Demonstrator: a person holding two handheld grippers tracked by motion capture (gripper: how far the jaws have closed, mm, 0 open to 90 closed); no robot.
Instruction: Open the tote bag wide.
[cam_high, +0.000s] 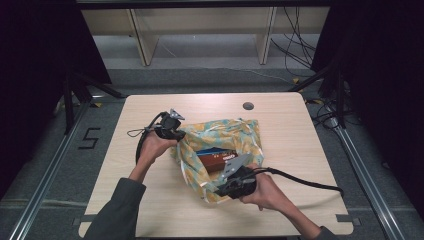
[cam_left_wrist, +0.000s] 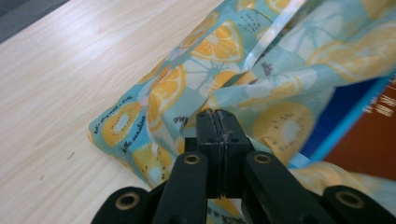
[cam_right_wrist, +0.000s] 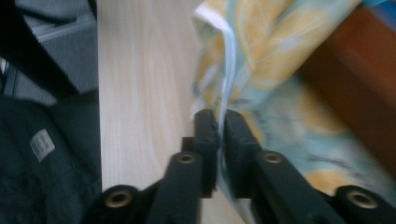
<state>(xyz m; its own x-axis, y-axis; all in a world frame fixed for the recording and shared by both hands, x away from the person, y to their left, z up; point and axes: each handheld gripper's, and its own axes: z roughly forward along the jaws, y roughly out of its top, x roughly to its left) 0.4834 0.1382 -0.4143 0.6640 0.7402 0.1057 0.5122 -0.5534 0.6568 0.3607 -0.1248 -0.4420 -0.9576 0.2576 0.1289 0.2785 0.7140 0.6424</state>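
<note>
- Nearest the high camera, a dark sleeve (cam_high: 116, 212) rises from the bottom edge to the left hand (cam_high: 152, 146), which grips its tool at the bag's upper left edge
- The left gripper (cam_left_wrist: 218, 122) has its jaws pressed flat together on a fold of the fruit-print bag (cam_left_wrist: 219, 65), the cloth bunched around the tips
- The right gripper (cam_right_wrist: 221, 122) stands nearly closed, a thin white-edged rim of the bag running between its jaws; it appears to pinch that rim, with only a sliver of gap showing
- The bag (cam_high: 220, 142) lies near the middle of the wooden table (cam_high: 150, 210), its mouth spread between the two tools
- Inside the open mouth sits a brown box (cam_high: 216, 161) with a blue item (cam_high: 212, 151) just behind it
- The step in hand looks to be holding the mouth apart so the contents can be reached or settled
- To do it well, the two grips should likely pull away from each other evenly, keeping the rim taut but not lifting the bag off the table
- The right pinch sits on a narrow edge and could slip; a deeper bite on the hem would probably hold more surely
</note>
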